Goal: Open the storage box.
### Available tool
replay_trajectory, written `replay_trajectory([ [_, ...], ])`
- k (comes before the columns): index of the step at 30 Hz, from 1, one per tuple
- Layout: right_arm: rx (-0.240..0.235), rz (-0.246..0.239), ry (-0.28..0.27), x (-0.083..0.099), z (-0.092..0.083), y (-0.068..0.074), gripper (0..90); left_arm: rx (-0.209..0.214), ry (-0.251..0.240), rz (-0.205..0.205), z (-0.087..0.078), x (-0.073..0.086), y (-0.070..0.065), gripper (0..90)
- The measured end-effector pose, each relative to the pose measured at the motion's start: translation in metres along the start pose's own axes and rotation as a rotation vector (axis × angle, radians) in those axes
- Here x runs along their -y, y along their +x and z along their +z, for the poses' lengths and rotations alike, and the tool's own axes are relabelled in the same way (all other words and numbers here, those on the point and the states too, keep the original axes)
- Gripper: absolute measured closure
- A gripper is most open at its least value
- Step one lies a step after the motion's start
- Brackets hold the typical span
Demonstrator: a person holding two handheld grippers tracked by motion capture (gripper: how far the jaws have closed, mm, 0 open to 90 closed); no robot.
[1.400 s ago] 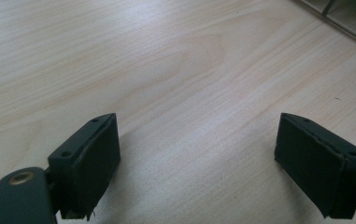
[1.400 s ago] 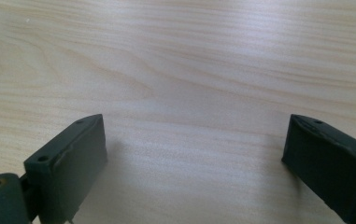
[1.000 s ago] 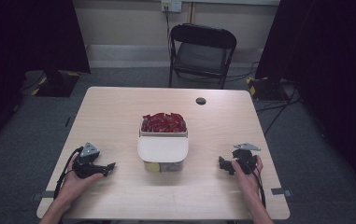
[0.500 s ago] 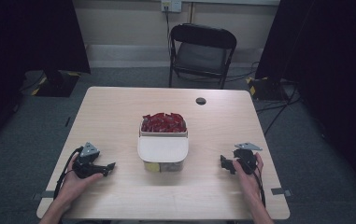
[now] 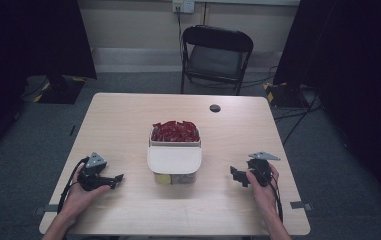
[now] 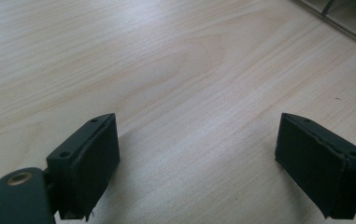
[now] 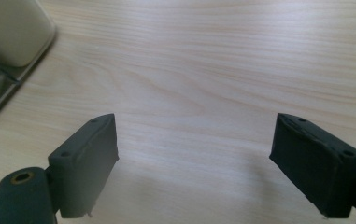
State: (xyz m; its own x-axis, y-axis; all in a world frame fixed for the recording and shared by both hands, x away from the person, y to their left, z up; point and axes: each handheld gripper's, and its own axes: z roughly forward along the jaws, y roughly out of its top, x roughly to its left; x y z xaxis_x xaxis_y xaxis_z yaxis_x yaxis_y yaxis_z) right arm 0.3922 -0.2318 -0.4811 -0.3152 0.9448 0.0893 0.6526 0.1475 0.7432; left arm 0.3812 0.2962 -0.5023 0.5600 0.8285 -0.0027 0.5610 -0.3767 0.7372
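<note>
At the table's middle stands a clear box with a cream lid, and right behind it an open tray of red packets. My left gripper rests on the wood left of the box, pointing toward it; its jaws stand wide apart over bare table. My right gripper lies to the right of the box, pointing left at it. Its jaws have just been closing a little, but they are still open with nothing between them. The lid's corner shows at the upper left of the right gripper view.
A small black disc lies near the table's far edge. A black folding chair stands beyond the table. Bare wood lies on either side of the box. Dark curtains hang at both sides of the room.
The right gripper's jaws look slightly narrower than a second ago. Both hands stay about where they were.
</note>
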Motion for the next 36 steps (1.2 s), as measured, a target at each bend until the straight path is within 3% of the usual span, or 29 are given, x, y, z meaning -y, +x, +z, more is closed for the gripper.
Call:
replay_trajectory([
  [21, -0.079, -0.062, -0.071, -0.01, -0.02, 0.029, 14.3, 0.0, 0.0, 0.001, 0.0, 0.0, 0.0, 13.3],
  [36, -0.168, -0.13, -0.094, -0.016, -0.035, 0.053, 15.0, 0.0, 0.0, 0.0, 0.0, 0.0, 0.0, 13.3],
])
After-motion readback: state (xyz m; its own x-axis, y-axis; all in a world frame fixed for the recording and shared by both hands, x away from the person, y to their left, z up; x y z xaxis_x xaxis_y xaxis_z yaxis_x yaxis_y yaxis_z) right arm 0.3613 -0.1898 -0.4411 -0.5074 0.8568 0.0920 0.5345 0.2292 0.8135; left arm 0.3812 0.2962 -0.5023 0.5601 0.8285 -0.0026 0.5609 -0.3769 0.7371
